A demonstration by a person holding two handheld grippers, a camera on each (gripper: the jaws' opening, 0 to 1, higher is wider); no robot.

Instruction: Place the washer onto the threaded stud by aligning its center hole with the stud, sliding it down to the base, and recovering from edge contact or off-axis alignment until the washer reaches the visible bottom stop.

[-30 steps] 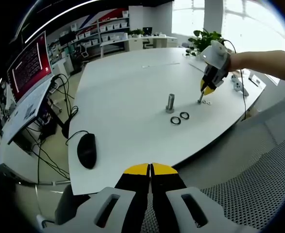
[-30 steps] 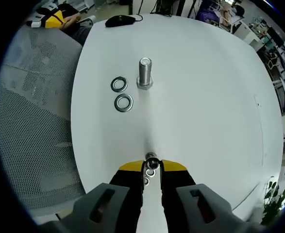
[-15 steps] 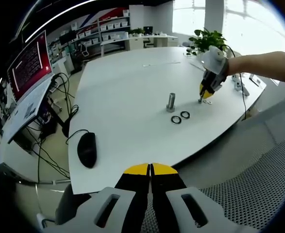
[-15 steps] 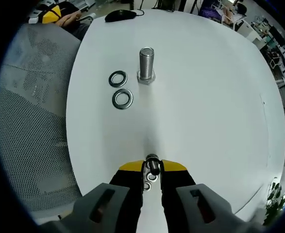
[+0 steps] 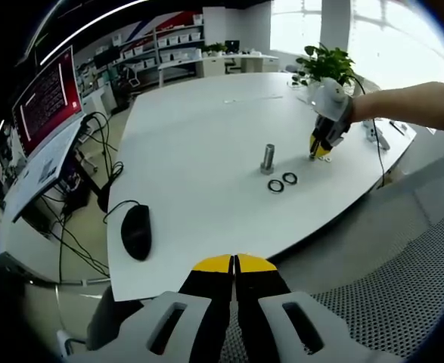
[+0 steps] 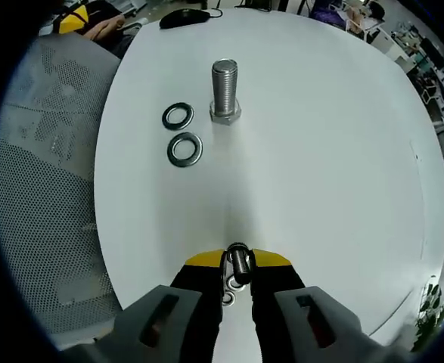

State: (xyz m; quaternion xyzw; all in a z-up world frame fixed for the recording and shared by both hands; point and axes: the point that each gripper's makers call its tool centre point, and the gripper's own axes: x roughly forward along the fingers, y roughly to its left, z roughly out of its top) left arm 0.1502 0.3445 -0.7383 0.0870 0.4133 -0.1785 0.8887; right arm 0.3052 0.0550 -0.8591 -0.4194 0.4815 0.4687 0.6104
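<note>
A large threaded stud (image 6: 224,89) stands upright on its hex base on the white table (image 6: 320,151). Two dark washers lie flat to its left, one (image 6: 178,116) nearer the stud and one (image 6: 185,149) closer to me. My right gripper (image 6: 238,265) is shut on a small bolt (image 6: 240,261), with small washers (image 6: 229,284) on the table just under its tips. In the left gripper view the stud (image 5: 268,159), one washer (image 5: 275,186), the other washer (image 5: 290,178) and the right gripper (image 5: 318,149) show far off. My left gripper (image 5: 234,266) is shut and holds nothing, off the table's near edge.
A black mouse (image 5: 135,233) lies near the table's front left edge. A mesh chair (image 5: 388,302) stands beside the table (image 5: 206,128). A red-screen monitor (image 5: 48,98) and cables are at the left, a plant (image 5: 327,62) at the far side.
The right gripper has risen a little with the small bolt, leaving the small washers on the table. The left gripper has stayed put.
</note>
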